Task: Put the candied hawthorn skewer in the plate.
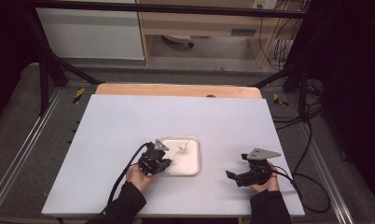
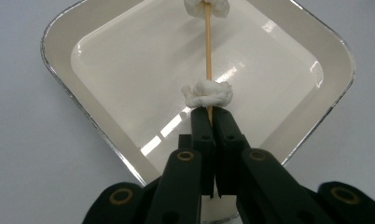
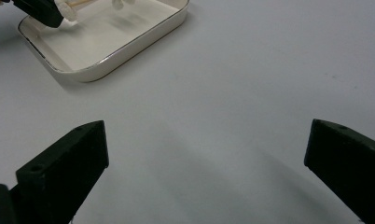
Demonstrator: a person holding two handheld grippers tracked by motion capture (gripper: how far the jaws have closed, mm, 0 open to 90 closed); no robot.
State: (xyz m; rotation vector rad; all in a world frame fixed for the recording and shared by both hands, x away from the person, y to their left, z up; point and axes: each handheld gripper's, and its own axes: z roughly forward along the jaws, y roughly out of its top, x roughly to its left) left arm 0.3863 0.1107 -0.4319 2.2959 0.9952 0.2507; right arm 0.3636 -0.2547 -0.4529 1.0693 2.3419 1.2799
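Skewer (image 2: 208,51), thin wood threaded with perhaps two white lumps, is clamped by left gripper (image 2: 212,122); right gripper (image 3: 206,158) gapes.

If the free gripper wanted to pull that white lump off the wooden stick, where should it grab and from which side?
Probably the near lump itself, pinched across its sides. The skewer runs straight through it, and the left gripper is shut on the skewer just behind it, over the tray. So the open right gripper should come from the free far end.
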